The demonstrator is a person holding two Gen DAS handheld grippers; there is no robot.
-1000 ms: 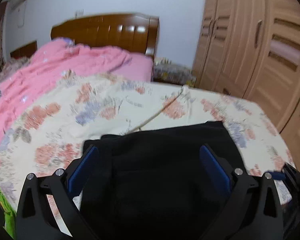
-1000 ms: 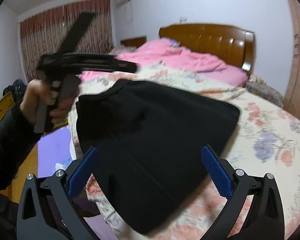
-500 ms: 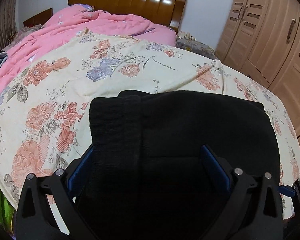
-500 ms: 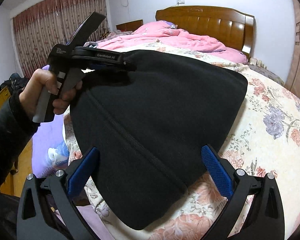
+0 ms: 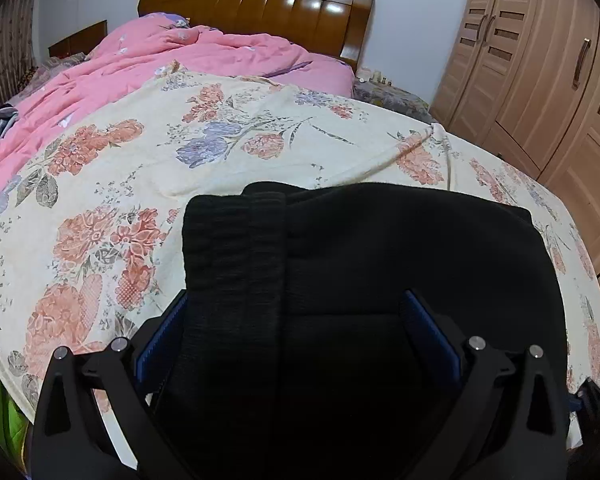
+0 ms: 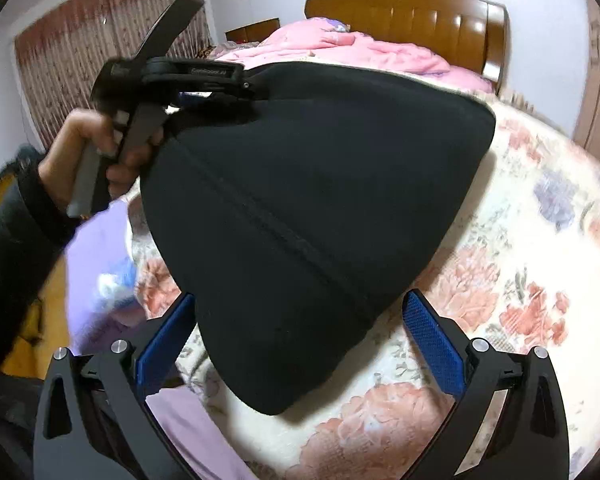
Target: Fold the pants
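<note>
- The folded black pants (image 5: 380, 264) lie near the bed's foot edge, on the floral blanket (image 5: 140, 160), bare beyond.
- Left gripper (image 5: 296, 336) and right gripper (image 6: 296, 336): jaws spread wide, gripping nothing.
- Lettering on the left gripper is too blurred to read.

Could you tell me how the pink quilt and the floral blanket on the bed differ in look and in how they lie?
The pink quilt is one plain pink; the floral blanket is cream, printed with red and purple flowers. The pink quilt is rumpled in folds near the headboard; the floral blanket is spread much flatter toward the foot. The black pants lie on the floral blanket, not on the pink quilt. Both are soft covers on the same bed.
</note>
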